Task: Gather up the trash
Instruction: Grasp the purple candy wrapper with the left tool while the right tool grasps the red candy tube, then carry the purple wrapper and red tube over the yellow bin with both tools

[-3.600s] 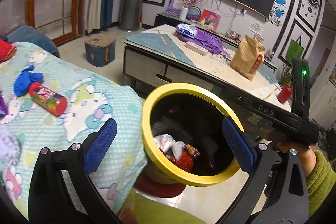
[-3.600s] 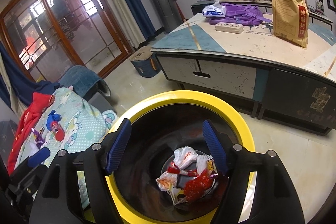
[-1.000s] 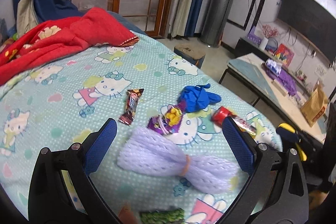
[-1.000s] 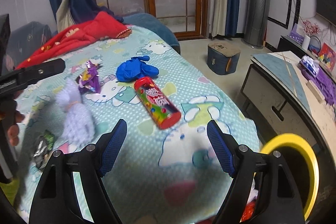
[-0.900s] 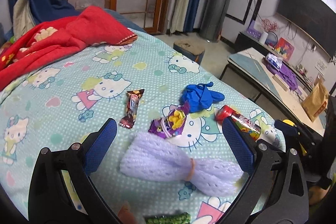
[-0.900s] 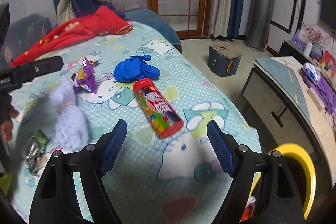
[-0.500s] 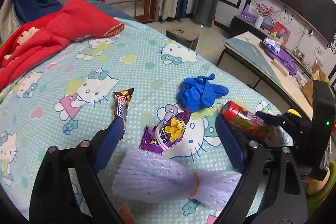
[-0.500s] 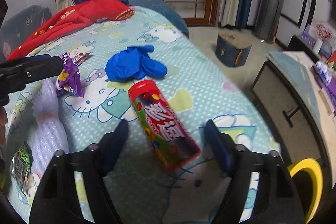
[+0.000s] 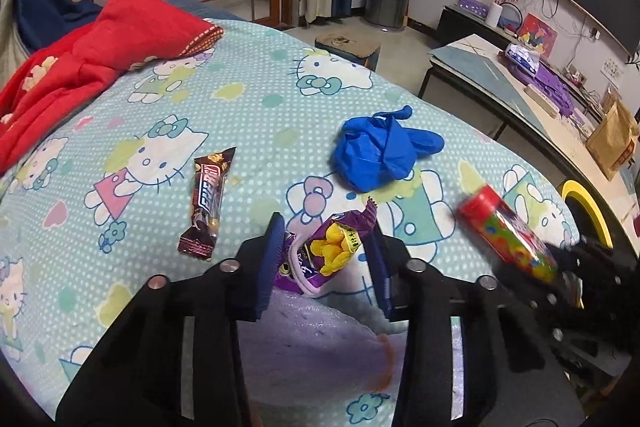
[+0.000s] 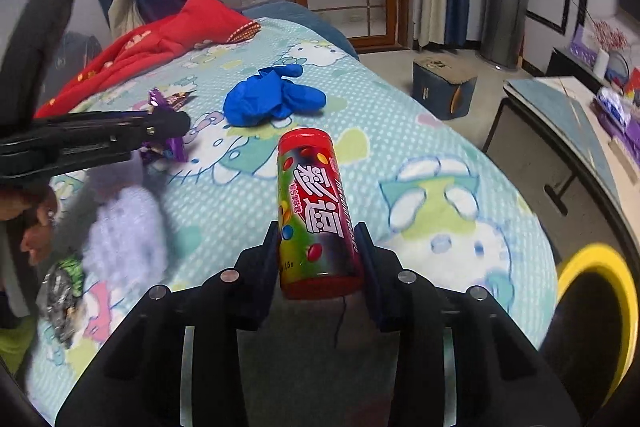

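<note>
Hand-held grippers [image 9: 326, 255] [image 10: 318, 259] around crinkly purple wrapper [image 9: 328, 253], cylindrical candy tube [image 10: 314, 211]

Both grippers [image 9: 326, 255] [image 10: 318, 255] blk w/ blue pads (silver screws).

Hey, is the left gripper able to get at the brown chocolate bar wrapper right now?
Probably not yet. The left gripper is closing its jaws around the purple snack packet. The chocolate bar wrapper lies apart to its left on the blanket, uncovered, so reaching it looks easy once the packet is dropped.

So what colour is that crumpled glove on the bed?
The glove is bright blue, plainest in the left wrist view.
</note>
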